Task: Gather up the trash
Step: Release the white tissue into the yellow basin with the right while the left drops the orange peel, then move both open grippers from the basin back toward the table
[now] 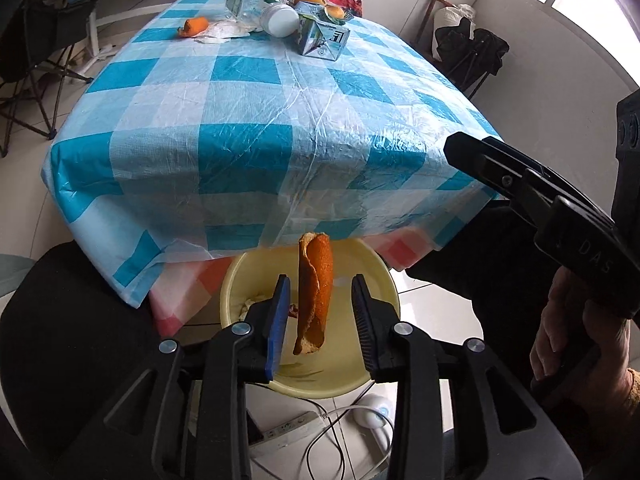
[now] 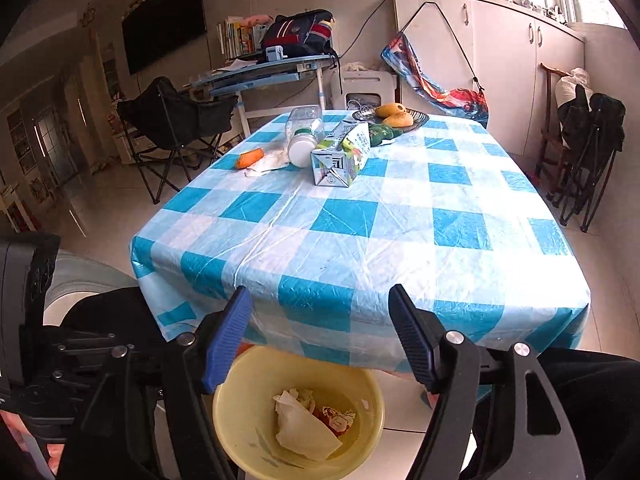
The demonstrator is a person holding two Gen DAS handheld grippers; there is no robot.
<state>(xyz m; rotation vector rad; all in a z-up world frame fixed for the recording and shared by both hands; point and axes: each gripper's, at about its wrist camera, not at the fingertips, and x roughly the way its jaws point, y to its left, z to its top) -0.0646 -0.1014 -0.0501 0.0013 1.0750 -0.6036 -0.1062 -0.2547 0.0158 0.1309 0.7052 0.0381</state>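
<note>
Both grippers hang over the yellow bin point(image 2: 256, 412) below the table point(image 1: 248, 128) edge. Left gripper point(image 1: 320, 322) stands wide, the orange peel point(image 1: 314, 292) loose between its fingers, seemingly untouched. Right gripper point(image 2: 320, 336) gapes empty. Peel looks light, curled, stiff enough to pinch mid-strip. Whether it touches a pad is unclear; paper point(image 2: 300, 428) hides the bin's bottom.

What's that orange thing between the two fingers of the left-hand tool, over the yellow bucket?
A curled strip of orange peel, seen in the left wrist view. It hangs between the open fingers of the left gripper, touching neither as far as I can tell, right above the yellow bin.
</note>
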